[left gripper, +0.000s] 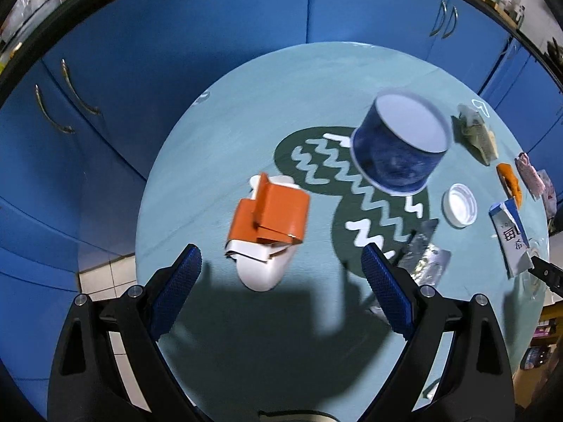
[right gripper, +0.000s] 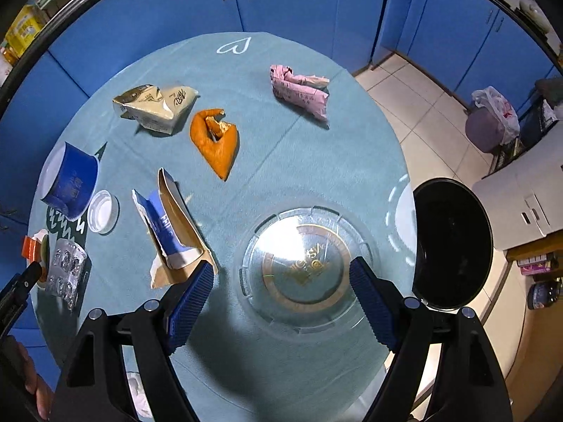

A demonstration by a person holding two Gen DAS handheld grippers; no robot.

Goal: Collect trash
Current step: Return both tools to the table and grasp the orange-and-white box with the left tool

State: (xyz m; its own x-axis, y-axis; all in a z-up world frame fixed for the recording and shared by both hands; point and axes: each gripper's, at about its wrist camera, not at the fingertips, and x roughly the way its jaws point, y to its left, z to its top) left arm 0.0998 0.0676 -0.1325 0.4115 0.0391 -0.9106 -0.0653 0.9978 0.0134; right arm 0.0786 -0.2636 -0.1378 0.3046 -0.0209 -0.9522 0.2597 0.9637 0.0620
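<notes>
Both claws poised over the trash

Left claw [left gripper: 281, 274] gapes empty above the orange box [left gripper: 269, 211]; right claw [right gripper: 281, 288], equally wide and empty, straddles the clear lid [right gripper: 302, 267], bin [right gripper: 454, 242] at three o'clock.

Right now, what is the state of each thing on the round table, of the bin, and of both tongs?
Left tongs: open, empty.
Right tongs: open, empty.
Blue paper cup: upside down.
Orange-and-white carton: crushed, lying flat.
Blue-and-white carton: torn open.
Silver blister pack: lying flat.
Clear round plastic lid: flat on table.
Black bin: open.
</notes>
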